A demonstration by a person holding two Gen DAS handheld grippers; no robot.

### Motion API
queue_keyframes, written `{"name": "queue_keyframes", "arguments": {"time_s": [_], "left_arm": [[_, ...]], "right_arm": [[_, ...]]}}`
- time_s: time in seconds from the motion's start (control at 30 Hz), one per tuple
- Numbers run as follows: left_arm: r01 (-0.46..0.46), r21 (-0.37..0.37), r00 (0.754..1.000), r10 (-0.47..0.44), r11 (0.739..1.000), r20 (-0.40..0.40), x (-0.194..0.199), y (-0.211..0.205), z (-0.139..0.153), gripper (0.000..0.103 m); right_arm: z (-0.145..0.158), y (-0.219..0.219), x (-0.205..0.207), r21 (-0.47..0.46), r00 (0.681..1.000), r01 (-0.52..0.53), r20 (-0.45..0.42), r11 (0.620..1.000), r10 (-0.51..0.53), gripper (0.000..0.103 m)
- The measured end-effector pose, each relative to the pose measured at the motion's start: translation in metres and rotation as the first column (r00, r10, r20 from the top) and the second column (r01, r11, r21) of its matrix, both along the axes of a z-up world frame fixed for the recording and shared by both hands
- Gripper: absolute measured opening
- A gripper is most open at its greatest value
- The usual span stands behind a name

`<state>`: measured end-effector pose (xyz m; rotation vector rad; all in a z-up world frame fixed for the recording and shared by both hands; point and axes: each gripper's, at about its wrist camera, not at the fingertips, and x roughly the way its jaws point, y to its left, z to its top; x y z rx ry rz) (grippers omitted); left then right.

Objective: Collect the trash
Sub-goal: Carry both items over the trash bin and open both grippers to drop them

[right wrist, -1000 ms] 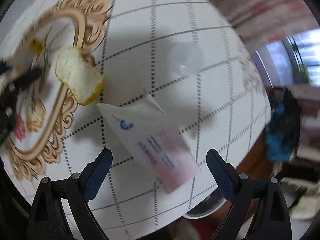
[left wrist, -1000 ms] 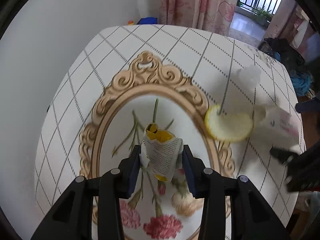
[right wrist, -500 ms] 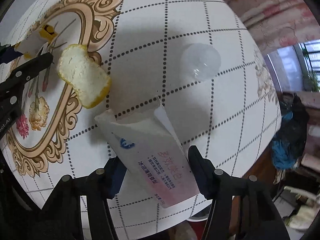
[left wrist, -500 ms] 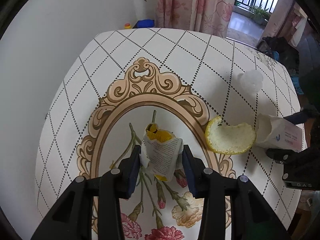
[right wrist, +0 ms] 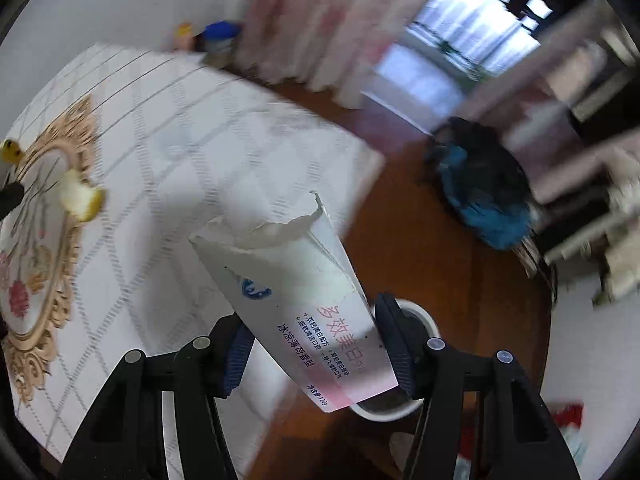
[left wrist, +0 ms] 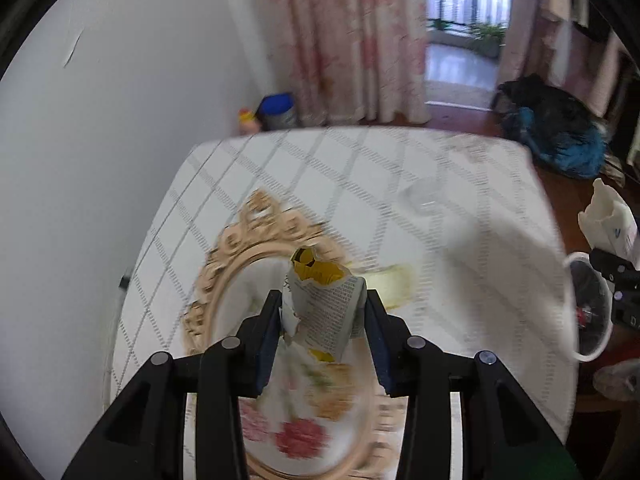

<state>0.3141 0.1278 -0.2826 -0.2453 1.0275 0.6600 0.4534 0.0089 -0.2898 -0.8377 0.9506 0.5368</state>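
Left gripper (left wrist: 323, 316) jaws clamp crumpled wrapper (left wrist: 320, 304) above bench (left wrist: 460, 280). Right gripper (right wrist: 316, 344) jaws clamp torn carton (right wrist: 296, 300) over white bin (right wrist: 424, 318) beside bench; peel (right wrist: 80, 198) lies on bench.

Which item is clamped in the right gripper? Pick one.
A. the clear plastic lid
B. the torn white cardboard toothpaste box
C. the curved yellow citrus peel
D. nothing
B: the right gripper is shut on the torn white cardboard toothpaste box, lifted off the table.
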Motion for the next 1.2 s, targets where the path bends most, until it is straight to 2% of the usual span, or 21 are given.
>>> {"name": "queue_keyframes", "arguments": {"time_s": [0.17,0.33,0.47,0.57,0.67,0.8,0.9,0.97,1.07,1.2], "left_arm": [[0.133,0.012,0.99,-0.134,0.991,0.052,0.042,-0.074,0.026,0.037],[0.278,0.021,0.957,-0.279,0.96,0.074,0.1,-0.152,0.037,0.037],[0.367,0.018,0.927,-0.367,0.93,0.075,0.149,-0.207,0.029,0.037],[0.416,-0.017,0.908,-0.414,0.909,0.064,0.187,-0.242,0.011,0.037],[0.459,-0.063,0.888,-0.457,0.886,0.041,0.222,-0.272,-0.013,0.037],[0.492,-0.159,0.868,-0.497,0.856,0.008,0.262,-0.301,-0.051,0.037],[0.492,-0.208,0.863,-0.505,0.845,-0.011,0.281,-0.315,-0.074,0.037],[0.491,-0.234,0.86,-0.51,0.839,-0.021,0.291,-0.321,-0.086,0.037],[0.498,-0.245,0.853,-0.521,0.832,-0.033,0.299,-0.329,-0.097,0.037],[0.488,-0.306,0.851,-0.524,0.817,-0.041,0.303,-0.33,-0.109,0.043]], "right_arm": [[0.022,-0.086,0.037,0.04,0.99,0.139,0.017,0.989,-0.14,0.061],[0.029,-0.189,0.079,0.054,0.958,0.286,0.01,0.957,-0.287,0.061],[0.014,-0.265,0.113,0.048,0.921,0.389,-0.021,0.92,-0.389,0.061],[-0.009,-0.3,0.138,0.039,0.893,0.449,-0.055,0.893,-0.446,0.06],[-0.041,-0.333,0.167,0.048,0.852,0.517,-0.131,0.855,-0.507,0.06],[-0.095,-0.372,0.2,0.071,0.76,0.619,-0.309,0.782,-0.572,0.06],[-0.129,-0.391,0.22,0.086,0.688,0.681,-0.415,0.727,-0.595,0.06],[-0.149,-0.398,0.229,0.092,0.651,0.709,-0.464,0.699,-0.6,0.06],[-0.167,-0.399,0.233,0.087,0.63,0.726,-0.482,0.682,-0.609,0.06],[-0.191,-0.395,0.24,0.093,0.573,0.752,-0.581,0.652,-0.578,0.061]]}}
